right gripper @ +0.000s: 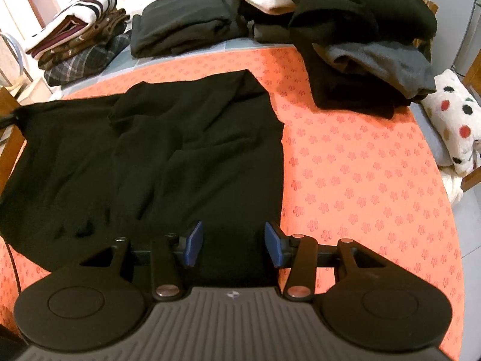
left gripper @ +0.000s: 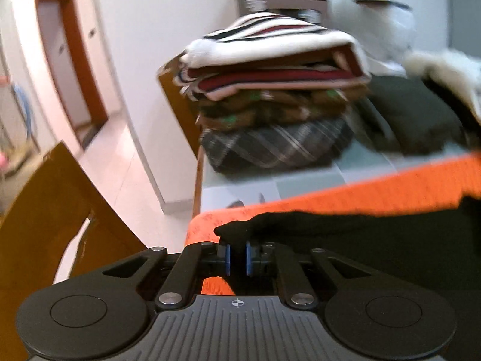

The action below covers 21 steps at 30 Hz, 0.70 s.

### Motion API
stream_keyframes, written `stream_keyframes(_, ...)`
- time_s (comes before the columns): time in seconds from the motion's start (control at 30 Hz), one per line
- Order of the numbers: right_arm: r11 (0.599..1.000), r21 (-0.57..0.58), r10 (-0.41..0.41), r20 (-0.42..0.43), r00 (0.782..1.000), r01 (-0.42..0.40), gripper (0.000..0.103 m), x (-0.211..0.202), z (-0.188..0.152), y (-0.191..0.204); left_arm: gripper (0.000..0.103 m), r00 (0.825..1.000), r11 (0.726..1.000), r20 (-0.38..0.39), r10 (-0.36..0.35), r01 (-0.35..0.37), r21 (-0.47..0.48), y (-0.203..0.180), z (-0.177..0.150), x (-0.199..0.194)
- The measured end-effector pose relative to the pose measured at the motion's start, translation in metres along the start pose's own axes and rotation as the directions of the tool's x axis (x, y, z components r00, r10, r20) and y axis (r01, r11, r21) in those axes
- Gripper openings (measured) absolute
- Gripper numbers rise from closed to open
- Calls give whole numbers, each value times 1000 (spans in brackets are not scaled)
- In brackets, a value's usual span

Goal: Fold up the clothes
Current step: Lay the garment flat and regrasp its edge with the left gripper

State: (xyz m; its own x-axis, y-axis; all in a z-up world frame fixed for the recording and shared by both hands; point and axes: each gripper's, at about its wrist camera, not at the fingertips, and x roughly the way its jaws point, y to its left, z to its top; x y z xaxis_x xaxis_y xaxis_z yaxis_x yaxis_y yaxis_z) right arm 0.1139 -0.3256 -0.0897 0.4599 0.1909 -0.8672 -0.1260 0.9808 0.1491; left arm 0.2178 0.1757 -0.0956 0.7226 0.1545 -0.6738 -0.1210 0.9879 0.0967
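Orange mat: left gripper pinching garment

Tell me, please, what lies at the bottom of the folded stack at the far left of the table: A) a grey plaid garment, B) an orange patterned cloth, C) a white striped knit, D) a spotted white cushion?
A: in the left wrist view the grey plaid garment sits lowest in the stack, under a brown patterned piece and the white striped knit.

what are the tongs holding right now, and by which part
The left tongs are shut on the black garment at a corner of its edge. The right tongs are open above it, holding nothing.
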Motion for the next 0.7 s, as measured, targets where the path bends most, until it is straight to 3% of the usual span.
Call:
stream_keyframes(0.1,1000,8,-12,7,1000,12,51,2,2,-3,24,997,998,-70,-11,6,-68,7,7,17)
stream_keyframes(0.17,1000,16,-15,7,1000,15,51,3,2,-5,51,996,992,-87,-6,-4,-125,15,10,20)
stream_keyframes(0.23,1000,17,-20,11,1000,20,51,2,1,-5,66,997,986,-82,-9,-5,-169,22,10,13)
stream_keyframes(0.43,1000,14,-2,20,1000,2,51,-4,-1,-6,66,994,974,-106,-36,12,-225,32,-4,-14)
stream_keyframes(0.7,998,6,59,-3,998,-59,52,-5,-11,-4,66,982,961,-167,-85,36,-275,32,-59,-76)
